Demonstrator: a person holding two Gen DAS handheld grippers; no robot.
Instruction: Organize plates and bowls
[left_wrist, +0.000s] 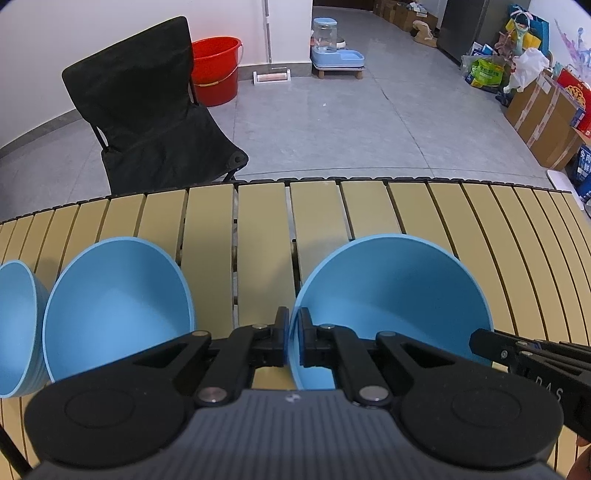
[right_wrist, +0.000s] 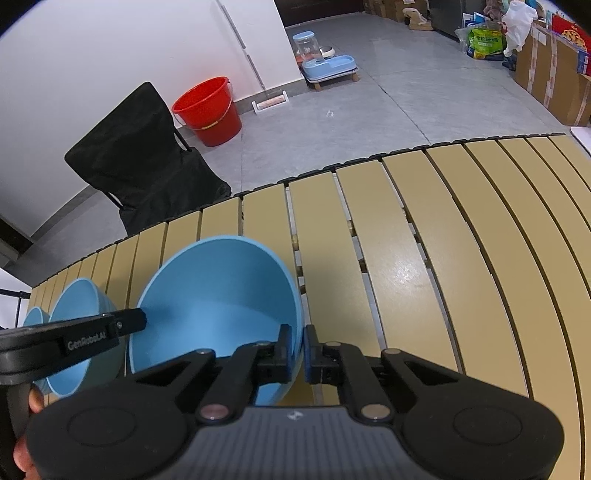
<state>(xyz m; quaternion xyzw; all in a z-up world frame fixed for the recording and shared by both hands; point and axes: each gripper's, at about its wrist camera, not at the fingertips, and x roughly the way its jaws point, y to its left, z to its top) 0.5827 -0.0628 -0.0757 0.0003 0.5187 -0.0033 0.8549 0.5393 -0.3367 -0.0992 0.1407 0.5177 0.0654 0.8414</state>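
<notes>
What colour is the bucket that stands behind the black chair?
The bucket is red with a metal handle; the right wrist view shows it best.

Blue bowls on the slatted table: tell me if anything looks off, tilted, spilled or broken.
Nothing spilled or cracked. One oddity: the nearest blue bowl is gripped by both claws at once, the left claw shut on its left rim and the right claw shut on its right rim. The second bowl and third bowl look empty beside it.
</notes>
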